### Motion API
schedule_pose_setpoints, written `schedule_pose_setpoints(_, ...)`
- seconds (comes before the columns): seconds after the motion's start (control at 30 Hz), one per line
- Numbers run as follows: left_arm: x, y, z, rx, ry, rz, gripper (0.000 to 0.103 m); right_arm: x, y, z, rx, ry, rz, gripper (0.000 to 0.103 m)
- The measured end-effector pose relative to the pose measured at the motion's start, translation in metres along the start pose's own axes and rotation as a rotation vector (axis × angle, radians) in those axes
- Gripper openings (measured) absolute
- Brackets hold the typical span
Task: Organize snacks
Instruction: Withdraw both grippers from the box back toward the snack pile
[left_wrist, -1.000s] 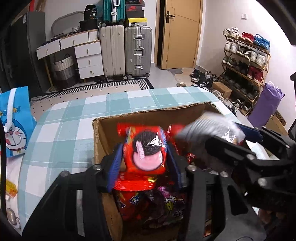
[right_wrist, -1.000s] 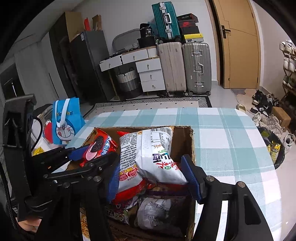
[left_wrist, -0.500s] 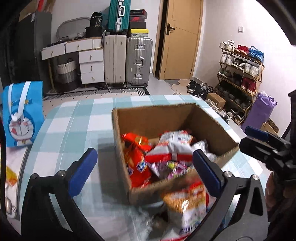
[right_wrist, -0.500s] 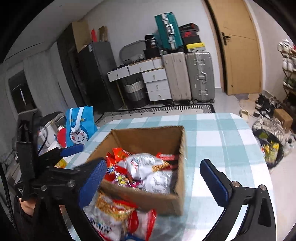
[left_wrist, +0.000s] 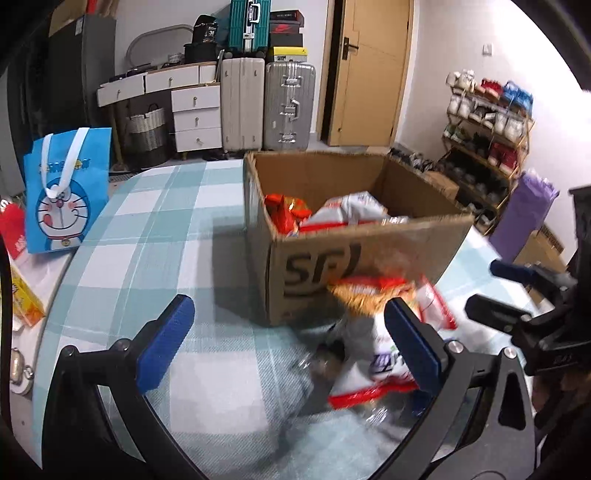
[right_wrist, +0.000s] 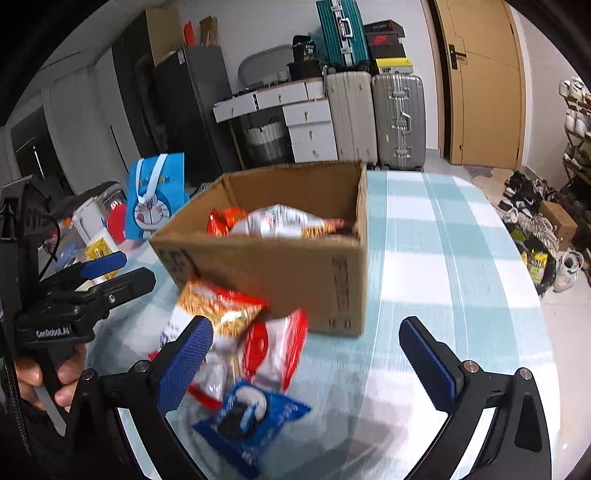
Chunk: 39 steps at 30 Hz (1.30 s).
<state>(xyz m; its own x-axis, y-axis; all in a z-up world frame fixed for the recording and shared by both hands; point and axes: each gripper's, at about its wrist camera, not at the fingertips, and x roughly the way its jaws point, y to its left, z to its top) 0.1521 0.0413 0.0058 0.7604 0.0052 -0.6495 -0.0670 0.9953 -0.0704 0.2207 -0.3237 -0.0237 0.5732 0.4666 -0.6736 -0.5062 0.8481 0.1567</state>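
An open cardboard box (left_wrist: 369, 258) (right_wrist: 295, 269) stands on the checked table and holds red and white snack bags (left_wrist: 343, 216) (right_wrist: 277, 221). Loose snacks lie on the table in front of it: an orange and white bag (left_wrist: 376, 295) (right_wrist: 218, 306), a red and white bag (right_wrist: 273, 347) and a blue Oreo pack (right_wrist: 247, 417). My left gripper (left_wrist: 288, 343) is open and empty, near the loose bags. My right gripper (right_wrist: 310, 362) is open and empty above the loose snacks. Each gripper shows at the edge of the other's view.
A blue Doraemon bag (left_wrist: 66, 192) (right_wrist: 155, 195) stands at the table's left edge, with small items beside it. Checked tablecloth (left_wrist: 155, 229) (right_wrist: 443, 277) lies on both sides of the box. Suitcases, drawers, a door and a shoe rack stand beyond the table.
Both grippers let go of their snack packs into the box, opened, and pulled back and down. The box now looks farther away and loose snacks show in front of it.
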Motion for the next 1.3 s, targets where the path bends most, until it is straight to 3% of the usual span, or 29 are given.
schedule_pose_setpoints(0.5, -0.007, -0.021, -0.015, 0.077, 0.023, -0.014, 0.103, 0.000, -0.003, -0.023, -0.021, 0.089, -0.002, 0.103)
schedule_pose_setpoints(1.3, 0.001, -0.016, -0.019, 0.074, 0.066, -0.019, 0.103, 0.037, 0.026, -0.045, -0.134, 0.255, 0.011, 0.103)
